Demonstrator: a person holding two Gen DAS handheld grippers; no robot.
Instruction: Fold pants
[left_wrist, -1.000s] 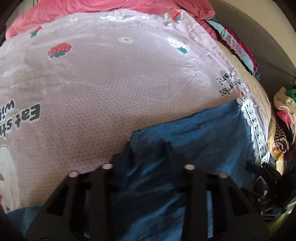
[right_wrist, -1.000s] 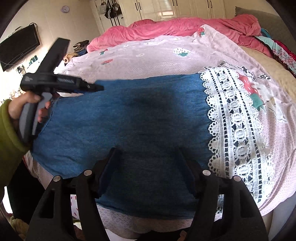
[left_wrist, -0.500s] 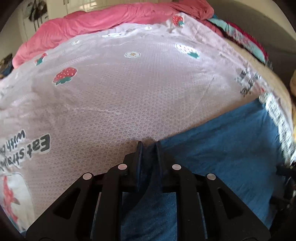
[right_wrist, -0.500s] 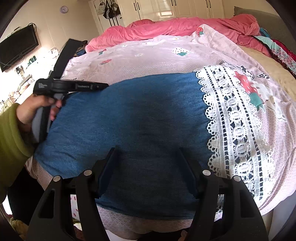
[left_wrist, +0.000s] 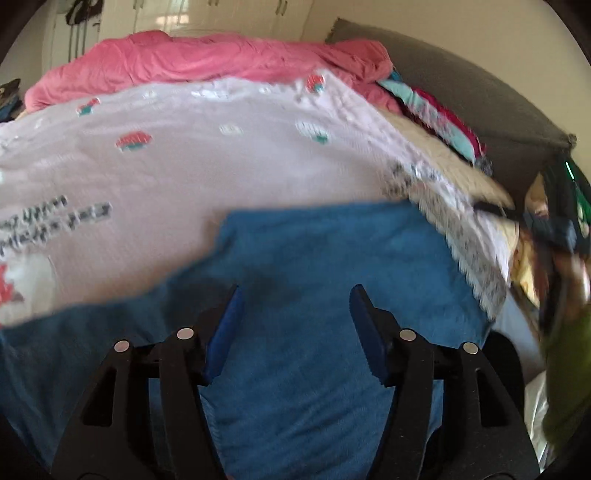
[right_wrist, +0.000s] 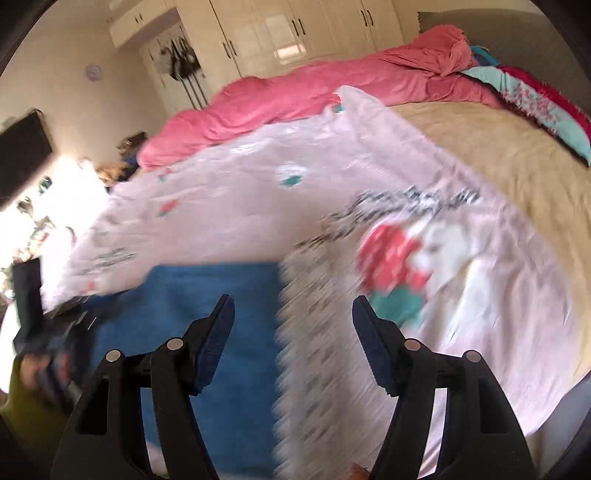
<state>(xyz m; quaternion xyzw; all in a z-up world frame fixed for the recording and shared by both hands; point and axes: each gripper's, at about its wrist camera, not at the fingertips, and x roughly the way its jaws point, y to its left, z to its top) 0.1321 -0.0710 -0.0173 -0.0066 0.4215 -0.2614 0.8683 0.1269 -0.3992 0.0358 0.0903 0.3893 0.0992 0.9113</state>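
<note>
The blue denim pants lie flat on the pink strawberry-print bedspread, with a white lace hem at their right end. My left gripper is open and empty above the pants' middle. In the right wrist view, the pants lie at the lower left and the lace hem runs down the centre. My right gripper is open and empty above the hem. The left hand-held gripper shows at the far left. Both views are motion-blurred.
A pink duvet is bunched at the far side of the bed. A tan sheet and colourful clothes lie at the right, by a grey headboard. Wardrobes and a wall television stand beyond.
My left gripper was shut on the pants' edge and has let go, now open above them. My right gripper has swung right, towards the lace hem. Both cameras have lifted.
</note>
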